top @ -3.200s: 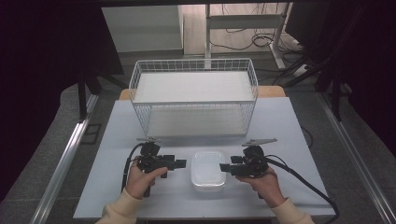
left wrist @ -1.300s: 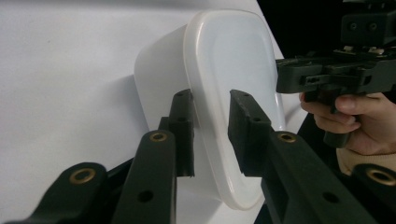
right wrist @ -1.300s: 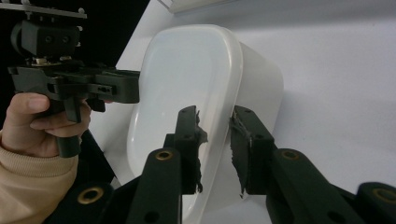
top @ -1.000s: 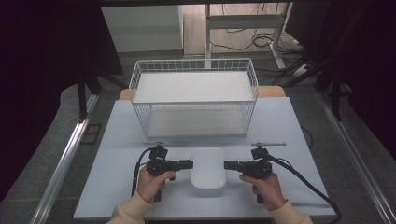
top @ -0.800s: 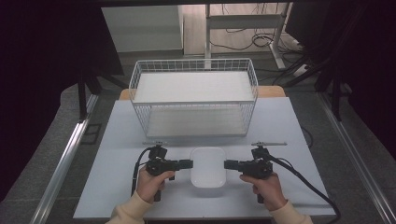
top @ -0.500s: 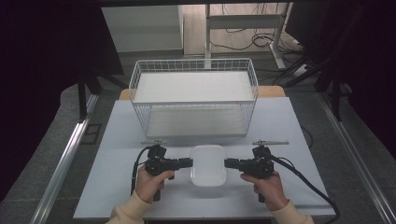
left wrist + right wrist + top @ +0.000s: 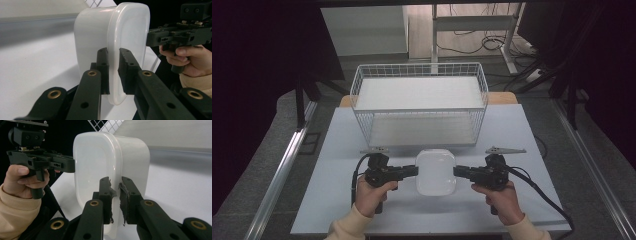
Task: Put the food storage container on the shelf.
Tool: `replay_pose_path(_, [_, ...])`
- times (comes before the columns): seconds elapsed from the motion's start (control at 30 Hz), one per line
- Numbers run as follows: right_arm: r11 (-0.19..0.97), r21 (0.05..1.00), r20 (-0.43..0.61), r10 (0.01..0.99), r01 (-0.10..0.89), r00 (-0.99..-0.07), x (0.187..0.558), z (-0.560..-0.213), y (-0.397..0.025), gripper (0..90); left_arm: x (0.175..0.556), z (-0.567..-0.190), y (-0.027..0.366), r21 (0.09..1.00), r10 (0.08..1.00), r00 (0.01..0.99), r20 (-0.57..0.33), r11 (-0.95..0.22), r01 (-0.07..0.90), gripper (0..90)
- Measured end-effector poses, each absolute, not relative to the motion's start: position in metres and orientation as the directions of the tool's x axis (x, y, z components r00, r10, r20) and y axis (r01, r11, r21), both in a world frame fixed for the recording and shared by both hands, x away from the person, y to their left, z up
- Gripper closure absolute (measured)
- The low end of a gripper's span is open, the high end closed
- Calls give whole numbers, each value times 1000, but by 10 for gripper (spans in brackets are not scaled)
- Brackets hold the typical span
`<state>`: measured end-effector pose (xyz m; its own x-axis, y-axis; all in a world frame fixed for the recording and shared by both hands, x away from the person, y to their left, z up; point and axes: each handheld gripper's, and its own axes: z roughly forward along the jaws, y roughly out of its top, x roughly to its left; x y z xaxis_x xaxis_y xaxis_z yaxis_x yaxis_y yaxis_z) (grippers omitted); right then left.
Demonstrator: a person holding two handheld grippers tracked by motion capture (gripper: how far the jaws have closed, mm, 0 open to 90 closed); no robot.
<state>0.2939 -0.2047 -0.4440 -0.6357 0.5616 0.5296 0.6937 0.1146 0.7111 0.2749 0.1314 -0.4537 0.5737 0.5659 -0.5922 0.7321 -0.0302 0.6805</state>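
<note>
Both your left gripper (image 7: 411,171) and right gripper (image 7: 460,171) pinch the white plastic container's (image 7: 435,171) rim; uneven lifting could slip it.

White plastic container (image 7: 435,171) — rounded corners, lid on, level, near table's front edge — before wire basket (image 7: 419,102).

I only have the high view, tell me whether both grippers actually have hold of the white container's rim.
Observer: Yes. The left gripper has its jaws shut on the white container's rim.
Operator: And the right?
Observer: The right gripper pinches the opposite rim the same way.
Operator: Pads okay?
Observer: The right gripper's pads look torn and frayed at the edges.
</note>
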Motion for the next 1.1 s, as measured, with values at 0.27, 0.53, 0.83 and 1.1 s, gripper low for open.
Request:
replay_pose_path(0.27, [104, 729, 522, 554, 676, -648, 299, -435, -207, 796, 283, -442, 131, 698, 561, 591, -579, -35, 716, 799])
replay_pose_path(0.53, [96, 755, 503, 551, 649, -666, 309, -418, -209, 796, 293, -422, 129, 724, 559, 614, -557, -36, 689, 800])
replay_pose_path(0.83, [93, 787, 474, 544, 611, -693, 321, -389, -206, 796, 306, -389, 133, 762, 564, 645, -515, -45, 646, 801])
replay_pose_path(1.1, [90, 807, 449, 547, 583, -706, 336, -364, -201, 796, 319, -369, 138, 781, 560, 658, -504, -29, 623, 801])
